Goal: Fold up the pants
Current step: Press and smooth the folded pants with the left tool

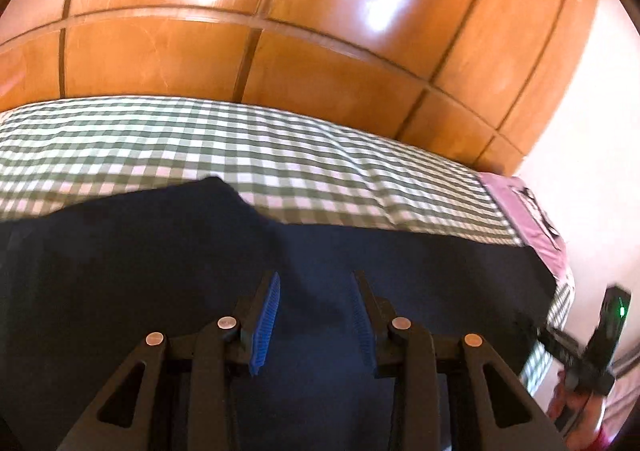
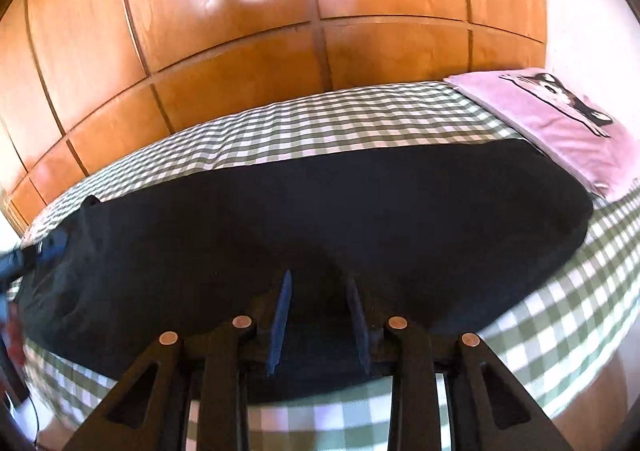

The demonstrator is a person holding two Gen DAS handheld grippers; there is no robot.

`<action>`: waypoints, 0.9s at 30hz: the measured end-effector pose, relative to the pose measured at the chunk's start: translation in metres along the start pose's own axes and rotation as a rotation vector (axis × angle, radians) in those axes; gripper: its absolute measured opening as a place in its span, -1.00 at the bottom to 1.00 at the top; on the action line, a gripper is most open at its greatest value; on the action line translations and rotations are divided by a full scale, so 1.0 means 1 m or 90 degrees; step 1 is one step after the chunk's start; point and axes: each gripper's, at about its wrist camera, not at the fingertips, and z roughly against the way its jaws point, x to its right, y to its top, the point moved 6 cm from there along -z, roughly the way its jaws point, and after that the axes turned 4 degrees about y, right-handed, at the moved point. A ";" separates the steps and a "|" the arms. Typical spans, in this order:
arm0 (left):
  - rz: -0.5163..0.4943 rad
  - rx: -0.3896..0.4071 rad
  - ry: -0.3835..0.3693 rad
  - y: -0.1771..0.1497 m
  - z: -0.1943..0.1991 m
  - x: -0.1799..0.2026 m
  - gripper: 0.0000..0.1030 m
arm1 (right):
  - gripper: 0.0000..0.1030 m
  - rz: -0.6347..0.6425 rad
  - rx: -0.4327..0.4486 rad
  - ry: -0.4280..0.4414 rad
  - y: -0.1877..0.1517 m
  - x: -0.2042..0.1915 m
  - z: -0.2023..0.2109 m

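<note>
Dark navy pants (image 1: 160,271) lie spread lengthwise across a green-and-white checked bed (image 1: 240,139). My left gripper (image 1: 316,279) hovers over the cloth with its blue pads apart, and a raised fold of fabric runs up between them without being pressed. My right gripper (image 2: 319,277) stands over the near edge of the pants (image 2: 320,203), jaws apart with nothing pinched. The right gripper's black body (image 1: 600,335), held by a hand, shows at the right end of the pants in the left wrist view. A blurred blue pad (image 2: 48,247) of the left gripper shows at the left end in the right wrist view.
A pink pillow (image 2: 560,127) with a dark animal print lies on the bed (image 2: 320,115) just beyond the right end of the pants. Glossy wooden wardrobe doors (image 2: 240,51) rise right behind the bed. A pale wall (image 1: 580,131) stands at the right.
</note>
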 end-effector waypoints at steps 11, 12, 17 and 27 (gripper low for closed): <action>0.033 -0.050 0.021 0.025 -0.069 -0.046 -0.42 | -0.41 -0.079 -0.006 0.038 -0.007 0.009 -0.014; 0.046 -0.047 0.010 0.026 -0.071 -0.049 -0.42 | -0.41 -0.075 -0.003 0.037 -0.008 0.008 -0.014; 0.127 -0.036 -0.076 0.026 -0.071 -0.067 -0.58 | -0.41 -0.038 0.012 0.021 -0.010 0.006 -0.016; 0.145 -0.012 0.027 0.038 -0.068 -0.087 -0.51 | -0.41 -0.048 0.018 0.023 -0.011 0.008 -0.016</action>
